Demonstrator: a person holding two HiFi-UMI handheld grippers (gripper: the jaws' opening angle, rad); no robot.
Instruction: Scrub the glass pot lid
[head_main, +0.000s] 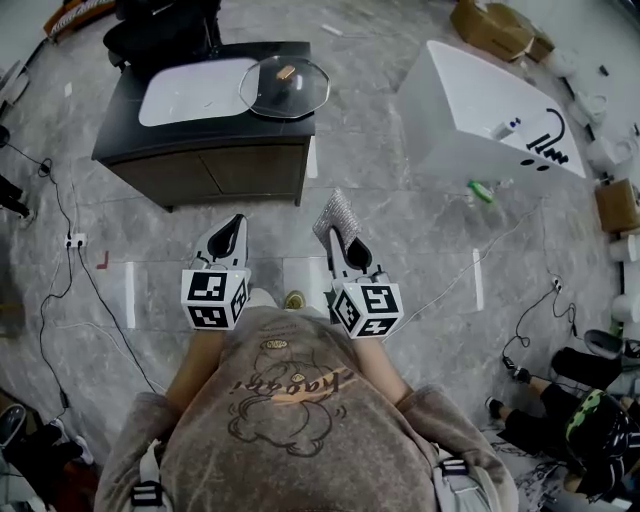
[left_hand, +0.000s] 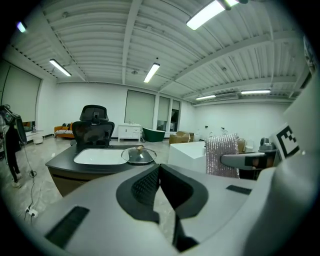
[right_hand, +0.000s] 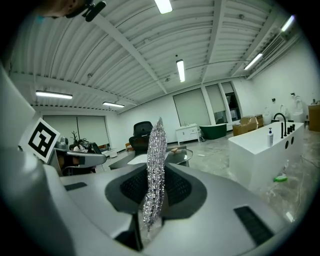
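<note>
The glass pot lid (head_main: 284, 87) with a small wooden knob lies on the dark cabinet (head_main: 200, 150), next to its white basin (head_main: 190, 92); the left gripper view shows the glass pot lid (left_hand: 139, 155) well ahead. My left gripper (head_main: 233, 226) is shut and holds nothing, its jaws (left_hand: 159, 172) pressed together. My right gripper (head_main: 345, 240) is shut on a silvery scrubbing cloth (head_main: 338, 214), which stands up thin between the jaws (right_hand: 154, 172). Both grippers hover over the floor in front of the cabinet, far short of the lid.
A white bathtub (head_main: 490, 112) with a black tap stands to the right, a green bottle (head_main: 481, 190) on the floor beside it. Cables (head_main: 60, 240) trail across the grey tile floor on the left and right. A black office chair (left_hand: 93, 131) stands behind the cabinet. Cardboard boxes (head_main: 500, 28) sit far right.
</note>
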